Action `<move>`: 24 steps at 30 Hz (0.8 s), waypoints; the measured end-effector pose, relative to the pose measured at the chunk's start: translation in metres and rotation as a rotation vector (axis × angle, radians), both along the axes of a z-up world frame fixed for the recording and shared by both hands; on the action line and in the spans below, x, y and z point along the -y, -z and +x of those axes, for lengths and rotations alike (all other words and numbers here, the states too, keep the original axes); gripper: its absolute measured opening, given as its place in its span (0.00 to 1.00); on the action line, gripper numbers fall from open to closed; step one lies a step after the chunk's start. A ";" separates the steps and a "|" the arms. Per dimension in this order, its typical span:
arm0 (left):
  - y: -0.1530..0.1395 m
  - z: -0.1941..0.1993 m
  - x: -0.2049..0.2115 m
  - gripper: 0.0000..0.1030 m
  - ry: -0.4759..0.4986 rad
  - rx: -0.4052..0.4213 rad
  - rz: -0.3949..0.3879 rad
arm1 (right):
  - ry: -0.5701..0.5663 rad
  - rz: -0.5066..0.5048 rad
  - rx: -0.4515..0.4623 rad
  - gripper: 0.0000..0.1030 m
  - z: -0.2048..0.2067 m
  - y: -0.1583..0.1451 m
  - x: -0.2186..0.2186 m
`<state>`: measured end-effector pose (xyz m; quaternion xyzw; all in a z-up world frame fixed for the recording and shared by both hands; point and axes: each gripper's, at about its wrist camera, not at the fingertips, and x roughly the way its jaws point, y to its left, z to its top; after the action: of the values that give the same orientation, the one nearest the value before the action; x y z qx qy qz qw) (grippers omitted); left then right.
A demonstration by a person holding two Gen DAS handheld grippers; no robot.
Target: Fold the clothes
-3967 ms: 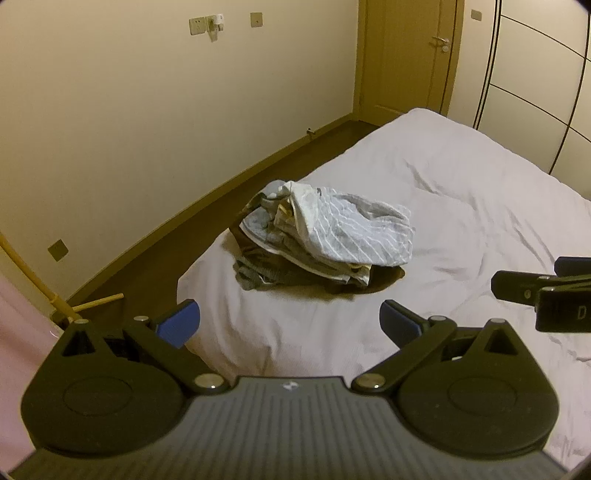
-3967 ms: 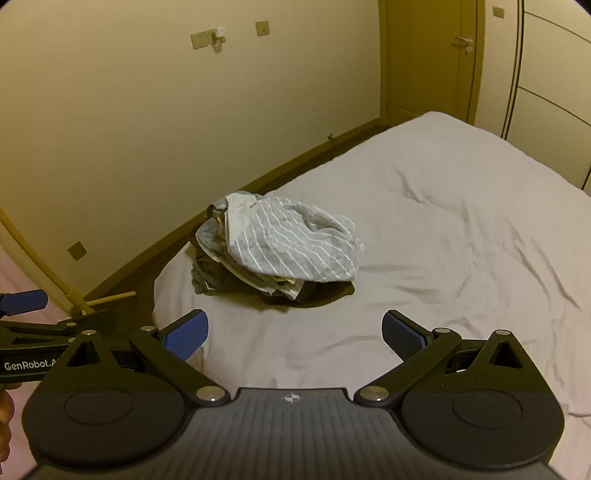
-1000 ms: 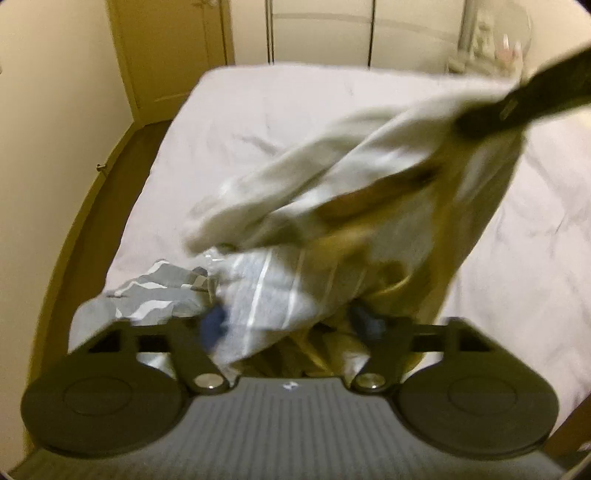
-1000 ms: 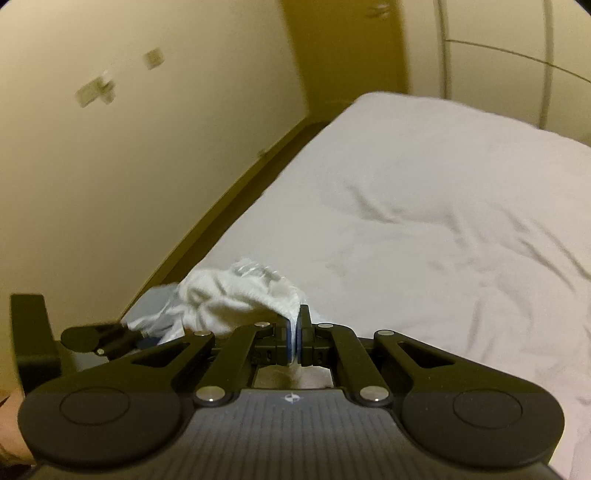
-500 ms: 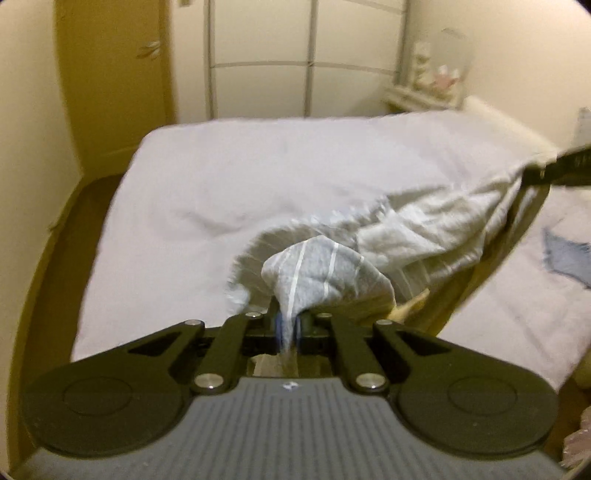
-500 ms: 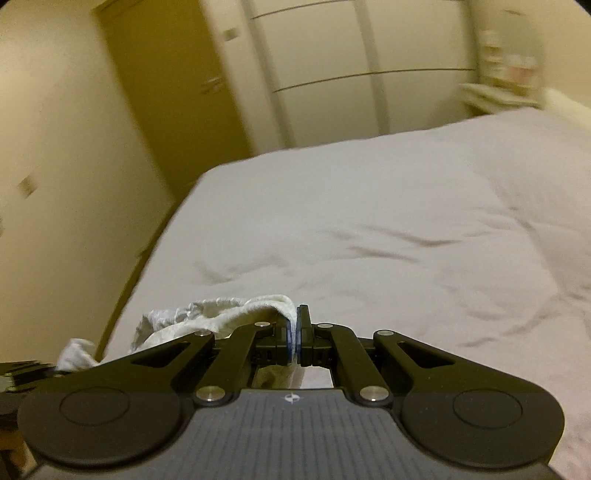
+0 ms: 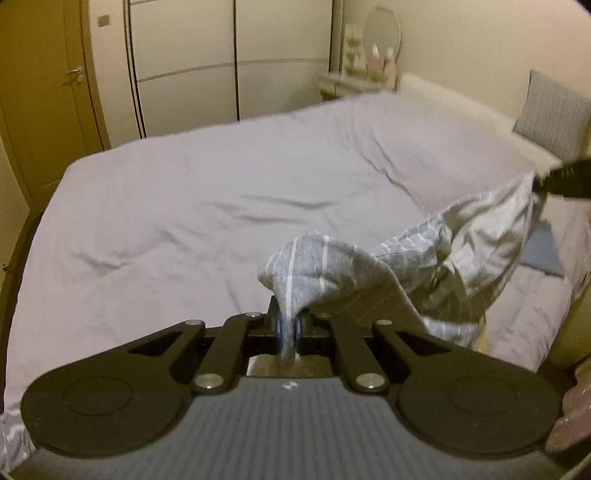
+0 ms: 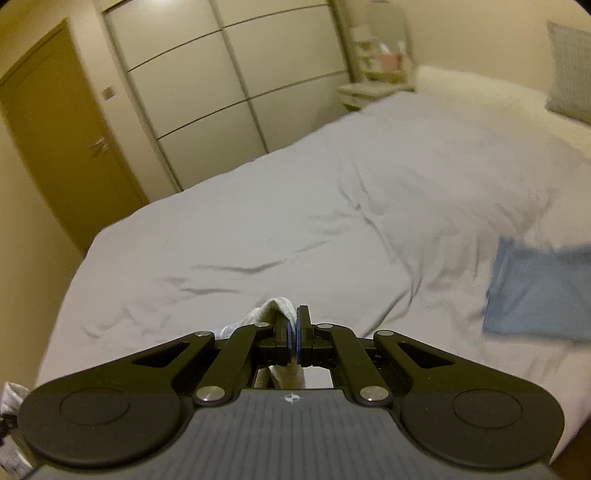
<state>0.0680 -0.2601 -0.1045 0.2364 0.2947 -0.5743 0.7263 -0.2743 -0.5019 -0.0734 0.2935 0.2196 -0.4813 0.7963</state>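
A grey garment with thin white stripes (image 7: 436,269) hangs in the air above the white bed (image 7: 207,199), stretched between both grippers. My left gripper (image 7: 288,328) is shut on one bunched corner of it. The other end rises to the right, where my right gripper (image 7: 565,179) shows as a dark tip pinching the cloth. In the right wrist view my right gripper (image 8: 295,341) is shut on a pale fold of the same garment (image 8: 275,308), most of which hangs hidden below the jaws.
A folded blue cloth (image 8: 543,291) lies on the bed's right side. Sliding wardrobe doors (image 7: 192,66) and a wooden door (image 7: 44,99) stand behind the bed. A nightstand with a round mirror (image 7: 382,27) and pillows (image 7: 554,118) are at the head end.
Both grippers went from open near the clothes pile to shut on the striped garment, lifted it, and swung it toward the middle of the bed. The garment now stretches wider between them.
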 end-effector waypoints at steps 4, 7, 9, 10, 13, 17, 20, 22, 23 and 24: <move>0.005 -0.053 0.021 0.04 0.022 0.001 0.068 | -0.097 -0.027 -0.021 0.02 -0.012 -0.013 0.035; -0.004 -0.076 0.022 0.04 0.014 -0.023 0.059 | -0.188 -0.101 -0.014 0.02 0.005 -0.037 0.061; -0.004 -0.084 0.024 0.04 0.012 -0.027 0.058 | -0.236 -0.148 -0.012 0.03 0.031 -0.051 0.076; -0.002 -0.089 0.029 0.05 0.009 -0.024 0.062 | -0.258 -0.159 -0.014 0.03 0.048 -0.054 0.084; 0.012 -0.087 0.044 0.12 -0.017 -0.030 0.109 | -0.368 -0.189 -0.052 0.14 0.106 -0.050 0.103; 0.033 -0.073 0.060 0.28 -0.054 -0.052 0.140 | -0.499 -0.271 -0.131 0.38 0.168 -0.030 0.110; 0.046 -0.055 0.065 0.43 -0.062 -0.078 0.131 | -0.480 -0.282 -0.136 0.50 0.165 -0.018 0.109; 0.058 -0.040 0.072 0.45 -0.029 -0.097 0.133 | -0.449 -0.235 -0.186 0.51 0.151 0.000 0.109; 0.063 -0.034 0.075 0.45 -0.001 -0.104 0.137 | -0.432 -0.211 -0.216 0.51 0.143 0.010 0.109; 0.072 -0.026 0.083 0.45 0.016 -0.110 0.141 | -0.410 -0.179 -0.241 0.51 0.132 0.022 0.109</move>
<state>0.0417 -0.3429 -0.1762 0.2575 0.3718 -0.5701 0.6859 -0.1423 -0.6107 -0.0951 0.1117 0.3244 -0.3587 0.8681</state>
